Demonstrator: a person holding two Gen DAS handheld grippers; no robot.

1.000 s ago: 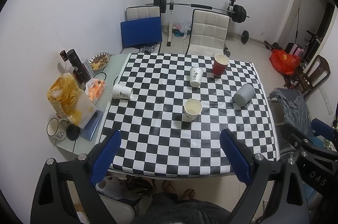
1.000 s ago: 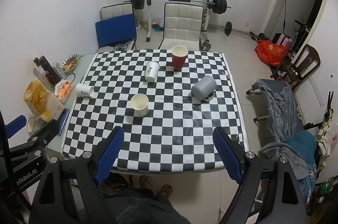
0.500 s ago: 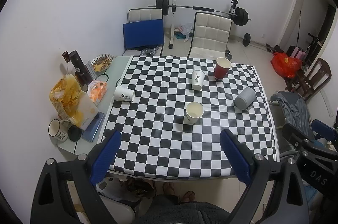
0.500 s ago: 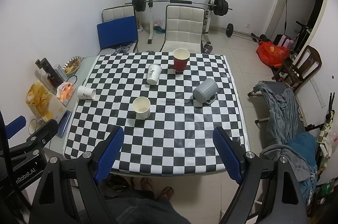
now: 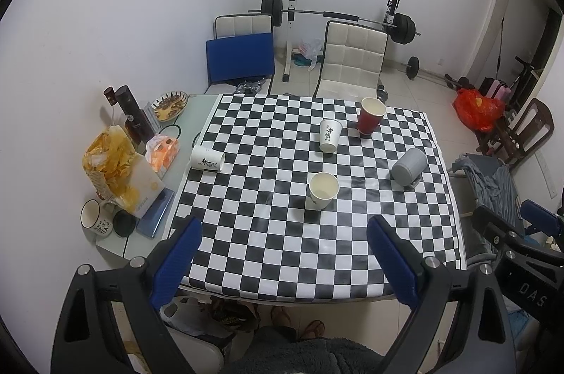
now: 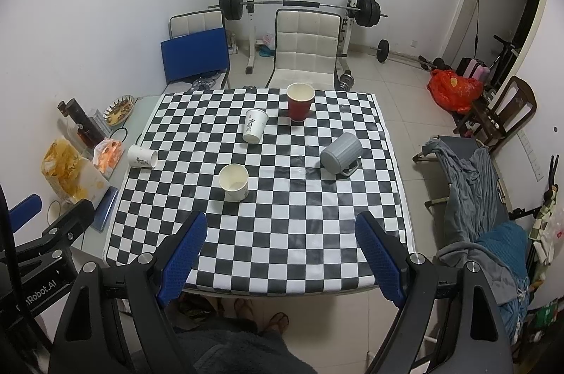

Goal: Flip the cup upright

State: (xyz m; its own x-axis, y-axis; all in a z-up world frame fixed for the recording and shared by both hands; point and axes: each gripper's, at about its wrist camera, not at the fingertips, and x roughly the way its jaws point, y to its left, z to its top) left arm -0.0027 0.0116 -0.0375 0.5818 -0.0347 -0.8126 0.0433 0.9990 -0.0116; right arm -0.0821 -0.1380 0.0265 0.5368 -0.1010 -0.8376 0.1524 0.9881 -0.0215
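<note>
On the checkered table [image 5: 282, 254] [image 6: 299, 250] a grey mug [image 5: 409, 166] [image 6: 341, 151] lies on its side at the right. A white paper cup [image 5: 208, 159] [image 6: 142, 157] lies on its side at the left edge. Another white paper cup [image 5: 330, 135] [image 6: 255, 126] stands mouth down. A white cup [image 5: 323, 190] [image 6: 234, 182] and a red cup [image 5: 371, 115] [image 6: 299, 102] stand upright. My left gripper [image 5: 283, 263] and right gripper [image 6: 280, 261] are open and empty, held high over the near table edge, far from every cup.
At the table's left sit a snack bag [image 5: 112, 169], a mug [image 5: 94, 222], a phone [image 5: 155, 215], dark bottles [image 5: 130, 116] and a bowl [image 5: 170, 104]. Chairs [image 5: 352, 60] and a barbell rack [image 5: 292, 21] stand behind. A cot with clothes [image 6: 472, 183] is to the right.
Both grippers have pulled back and up a little from the table, so the cups look smaller and lower in view. No cup has moved.
</note>
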